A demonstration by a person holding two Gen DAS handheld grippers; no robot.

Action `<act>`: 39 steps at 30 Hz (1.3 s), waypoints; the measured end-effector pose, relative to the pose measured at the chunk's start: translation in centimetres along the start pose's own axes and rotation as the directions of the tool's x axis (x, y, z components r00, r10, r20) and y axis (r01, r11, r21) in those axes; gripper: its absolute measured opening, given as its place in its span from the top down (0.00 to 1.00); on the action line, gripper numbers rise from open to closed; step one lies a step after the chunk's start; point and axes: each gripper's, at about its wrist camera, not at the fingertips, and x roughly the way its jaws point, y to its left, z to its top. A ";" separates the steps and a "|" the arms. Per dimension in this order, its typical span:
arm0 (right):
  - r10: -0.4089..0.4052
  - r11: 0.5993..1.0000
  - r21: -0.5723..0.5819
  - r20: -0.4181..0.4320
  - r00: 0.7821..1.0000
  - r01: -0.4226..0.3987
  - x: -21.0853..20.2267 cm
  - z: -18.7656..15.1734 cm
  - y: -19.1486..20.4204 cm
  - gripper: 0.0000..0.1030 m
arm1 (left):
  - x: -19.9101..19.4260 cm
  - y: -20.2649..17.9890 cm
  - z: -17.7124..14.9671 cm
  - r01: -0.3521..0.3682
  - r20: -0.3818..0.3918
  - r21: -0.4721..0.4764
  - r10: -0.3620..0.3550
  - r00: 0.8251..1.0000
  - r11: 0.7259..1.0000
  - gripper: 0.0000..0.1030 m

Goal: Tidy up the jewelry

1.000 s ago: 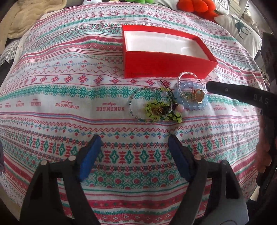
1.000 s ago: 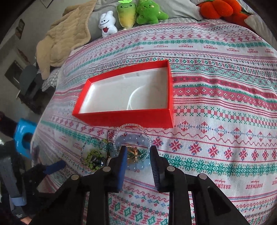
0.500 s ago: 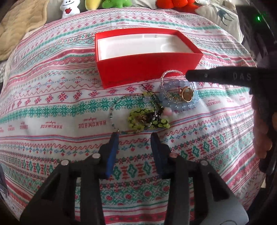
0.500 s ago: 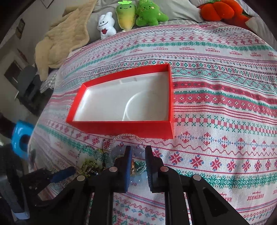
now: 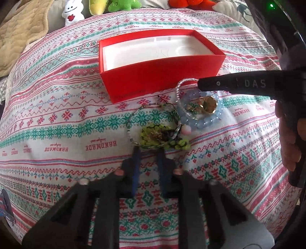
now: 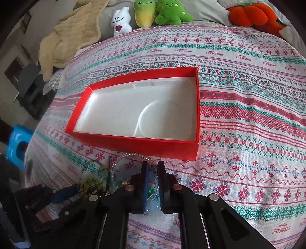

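Note:
A red box (image 5: 158,76) with a white empty inside (image 6: 145,113) lies on the patterned cloth. In front of it is a jewelry pile: a blue bead bracelet (image 5: 208,118) with a gold ring (image 5: 209,104), a clear bead bracelet (image 5: 179,90), a thin wire bracelet (image 5: 133,116) and a green bead piece (image 5: 162,141). My left gripper (image 5: 149,153) has its jaws narrowed to a small gap at the near edge of the green piece and wire bracelet. My right gripper (image 6: 152,168) is nearly shut over the clear bead bracelet (image 6: 132,155); whether it grips anything is unclear.
Plush toys (image 6: 162,15) and a beige blanket (image 6: 70,38) lie at the far edge of the bed. An orange plush (image 6: 250,13) is at the far right. A blue stool (image 6: 15,141) stands off the left side.
Both grippers have closed from wide open to a narrow gap. The left one moved forward to the green bead piece. The right one moved forward over the blue and clear bracelets.

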 end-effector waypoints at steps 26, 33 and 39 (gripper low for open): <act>-0.011 0.999 -0.045 0.040 0.999 0.013 -2.5 -0.6 0.4 0.86 | -2.4 3.8 -0.7 0.121 0.033 -0.070 -0.119 0.992 0.990 0.79; 0.016 1.000 -0.011 0.029 0.999 -0.016 -2.0 -0.8 0.0 0.86 | -0.5 6.9 -1.0 0.244 -0.019 -0.305 -0.262 0.965 0.921 0.69; 0.041 0.999 0.025 0.031 0.999 -0.042 -1.9 -0.9 -0.6 0.86 | 0.9 8.6 -1.2 0.357 0.023 -0.477 -0.395 0.918 0.803 0.73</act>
